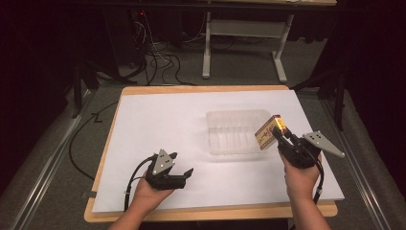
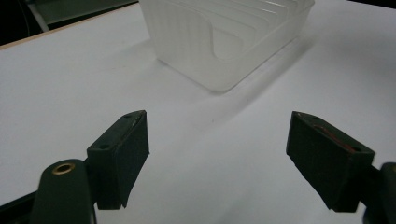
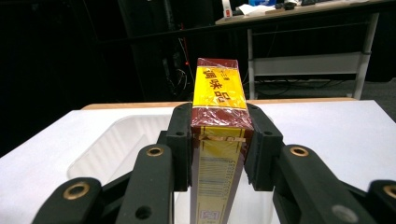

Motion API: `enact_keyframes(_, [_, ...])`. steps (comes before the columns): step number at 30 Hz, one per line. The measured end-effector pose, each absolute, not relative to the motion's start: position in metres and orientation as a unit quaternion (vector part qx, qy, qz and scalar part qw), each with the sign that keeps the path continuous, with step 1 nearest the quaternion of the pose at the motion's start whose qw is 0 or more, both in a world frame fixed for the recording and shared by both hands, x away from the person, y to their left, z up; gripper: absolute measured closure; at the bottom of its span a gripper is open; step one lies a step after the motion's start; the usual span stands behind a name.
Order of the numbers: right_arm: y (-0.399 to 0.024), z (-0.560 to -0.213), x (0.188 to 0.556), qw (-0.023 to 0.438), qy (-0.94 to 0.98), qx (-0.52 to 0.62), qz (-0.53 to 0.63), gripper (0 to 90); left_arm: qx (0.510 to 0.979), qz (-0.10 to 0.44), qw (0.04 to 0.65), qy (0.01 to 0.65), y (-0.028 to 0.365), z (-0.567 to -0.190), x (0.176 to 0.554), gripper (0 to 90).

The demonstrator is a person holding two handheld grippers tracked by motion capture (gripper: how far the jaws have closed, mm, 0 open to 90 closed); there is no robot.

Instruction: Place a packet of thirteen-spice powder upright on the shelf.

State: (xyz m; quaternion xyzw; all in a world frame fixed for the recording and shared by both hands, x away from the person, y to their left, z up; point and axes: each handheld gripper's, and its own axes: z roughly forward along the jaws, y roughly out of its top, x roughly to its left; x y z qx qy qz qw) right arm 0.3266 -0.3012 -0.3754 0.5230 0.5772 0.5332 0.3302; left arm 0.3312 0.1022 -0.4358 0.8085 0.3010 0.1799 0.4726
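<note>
1. Dark room behind, cables on the floor; at centre frame a white sheet covers the wooden table.
2. Right gripper, right of centre, has its jaws clamped on a box, held tilted over the right edge of the clear tray.
3. Left gripper, lower left, rests with its jaws wide and empty.
4. Likely next: lower the box into the tray; level it first and clear the thin rim.
5. Box is glossy wrapped card, red and yellow; tray is ribbed, translucent plastic, light enough to slide.
</note>
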Motion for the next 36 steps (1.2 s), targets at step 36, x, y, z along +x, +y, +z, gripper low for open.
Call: enact_keyframes(36, [-0.265, -0.376, 0.386, 0.351, 0.576, 0.54, 0.503, 68.3, 0.81, 0.177, 0.475, 0.295, 0.103, -0.435, 0.33, 21.9])
